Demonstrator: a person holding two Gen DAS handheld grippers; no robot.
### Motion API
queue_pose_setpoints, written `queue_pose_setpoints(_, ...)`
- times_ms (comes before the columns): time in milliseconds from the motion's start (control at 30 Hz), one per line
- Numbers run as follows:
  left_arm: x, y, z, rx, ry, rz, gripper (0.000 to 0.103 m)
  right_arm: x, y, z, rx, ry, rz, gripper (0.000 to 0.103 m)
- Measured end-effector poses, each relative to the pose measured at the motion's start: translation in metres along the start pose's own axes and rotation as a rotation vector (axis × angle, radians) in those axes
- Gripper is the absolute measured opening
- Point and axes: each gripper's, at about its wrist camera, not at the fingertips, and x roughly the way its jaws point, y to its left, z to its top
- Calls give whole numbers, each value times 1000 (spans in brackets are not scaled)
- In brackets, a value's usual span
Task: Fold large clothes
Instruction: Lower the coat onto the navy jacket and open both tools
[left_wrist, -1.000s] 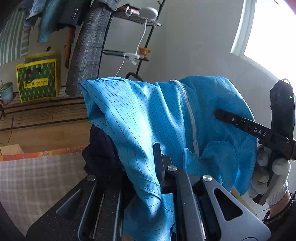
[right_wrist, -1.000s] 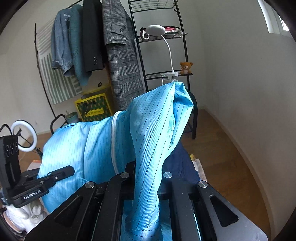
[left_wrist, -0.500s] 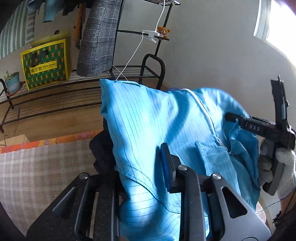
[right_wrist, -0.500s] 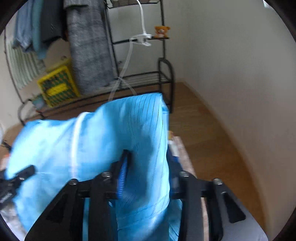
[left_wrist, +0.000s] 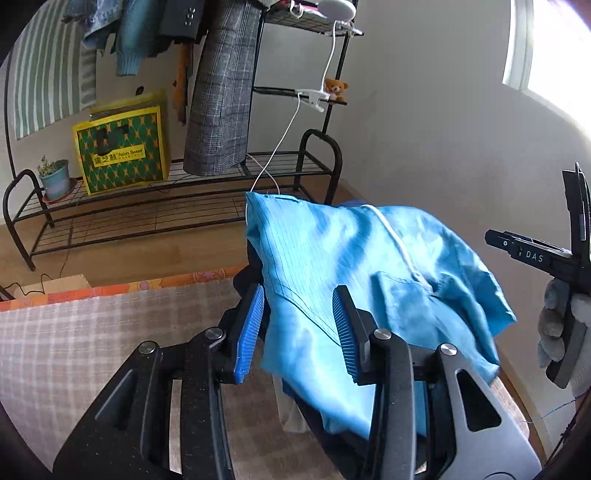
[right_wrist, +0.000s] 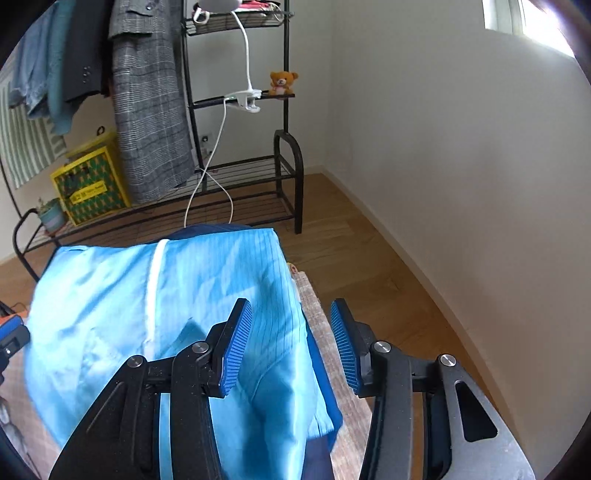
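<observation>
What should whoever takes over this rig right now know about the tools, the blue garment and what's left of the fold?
Left tool: jaws opening, blue garment between the pads, not pinched.
Right tool: open, off the garment's right edge.
The garment, white zipper up, is draped over a pile of dark clothes at the far end of the checked cloth.
Done: this fold appears laid and let go.
Left: pull both tools clear, check that the edges line up, smooth the wrinkles, fold again if it is still too large.
</observation>
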Motion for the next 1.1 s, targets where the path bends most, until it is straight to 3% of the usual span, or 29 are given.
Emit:
queue_pose_setpoints(333,-134,-18,-18,38,-77,-33,39,-106,34,-9,-58,-84,64,43)
queue_pose_setpoints(767,-300,-34,-72,138,-188,-59,40,-256,95,-68,-109,-193,86,44)
queue_pose_setpoints(867,-324,-31,-88,139,-201,-68,53,-285,110,-85,-120,-220,79,55)
queue_pose_setpoints(1033,-355,-23,-122,151,-209,-77,58,-317,133,-115,-144,-265,44,58)
queue_pose_setpoints(1100,-364,-20,-136,163,-211,-64,70,-325,140,-128,-127,-277,28,69)
